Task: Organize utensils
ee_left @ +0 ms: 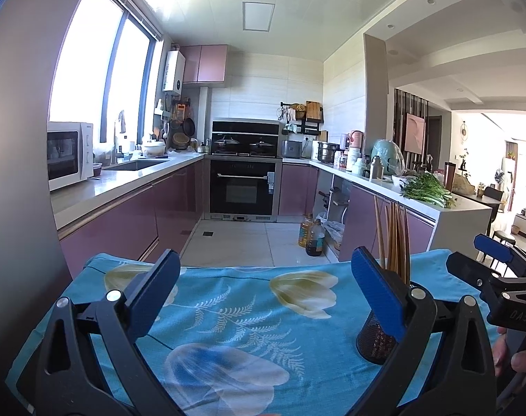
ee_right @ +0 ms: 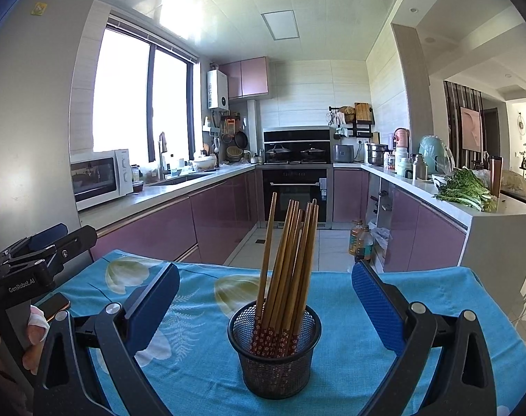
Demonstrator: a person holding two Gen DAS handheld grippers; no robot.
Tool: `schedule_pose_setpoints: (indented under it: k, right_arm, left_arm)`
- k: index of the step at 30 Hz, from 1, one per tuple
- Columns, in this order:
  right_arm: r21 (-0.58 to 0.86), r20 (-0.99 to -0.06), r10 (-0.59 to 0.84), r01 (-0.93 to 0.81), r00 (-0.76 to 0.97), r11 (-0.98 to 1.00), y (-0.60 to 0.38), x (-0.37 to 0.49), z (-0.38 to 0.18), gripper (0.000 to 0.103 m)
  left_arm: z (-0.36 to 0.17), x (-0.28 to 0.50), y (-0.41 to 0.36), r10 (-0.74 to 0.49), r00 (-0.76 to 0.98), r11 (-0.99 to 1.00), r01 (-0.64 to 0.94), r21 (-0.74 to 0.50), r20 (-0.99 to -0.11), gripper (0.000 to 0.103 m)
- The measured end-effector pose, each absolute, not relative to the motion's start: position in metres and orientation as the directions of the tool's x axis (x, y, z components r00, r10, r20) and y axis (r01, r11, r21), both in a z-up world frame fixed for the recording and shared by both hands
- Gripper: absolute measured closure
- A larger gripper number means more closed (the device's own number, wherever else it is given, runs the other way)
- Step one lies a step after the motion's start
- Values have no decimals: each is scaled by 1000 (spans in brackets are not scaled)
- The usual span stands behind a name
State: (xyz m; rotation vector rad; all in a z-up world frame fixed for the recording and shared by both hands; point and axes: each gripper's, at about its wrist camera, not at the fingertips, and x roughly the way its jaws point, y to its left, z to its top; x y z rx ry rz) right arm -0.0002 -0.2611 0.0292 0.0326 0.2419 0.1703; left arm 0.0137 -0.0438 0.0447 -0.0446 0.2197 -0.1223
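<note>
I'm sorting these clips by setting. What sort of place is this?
A home kitchen, most likely: a built-in oven under a stove with lidded pans, a microwave beside a sink, and a holder of chopsticks on a floral-clothed table.

U-shaped kitchen. Cabinets (ee_right: pixel 152 228): pink-purple fronts, pale countertops. Left wall: large window (ee_right: pixel 138 97), strong daylight, glare on the tiled ceiling (ee_right: pixel 228 0). Below the window: sink (ee_left: pixel 138 164), with a white microwave (ee_right: pixel 100 176) just beside it. Far wall: black oven (ee_right: pixel 294 190) under a hob carrying two lidded pans. Floor (ee_left: pixel 235 239): pale tiles. Right countertop: appliances and leafy greens (ee_right: pixel 467 190). Right side opens into a bright living area (ee_left: pixel 506 159). Recessed ceiling panel (ee_right: pixel 280 24): unlit.
</note>
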Motion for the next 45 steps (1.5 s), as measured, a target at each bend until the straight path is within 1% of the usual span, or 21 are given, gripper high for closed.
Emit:
schedule_pose_setpoints:
  k: [45]
  right_arm:
    - [61,-237,172,-162,956,985,-262,0,26,7]
  left_arm:
    - [47,12,-45,-113,971,993,107,-41,-211,6]
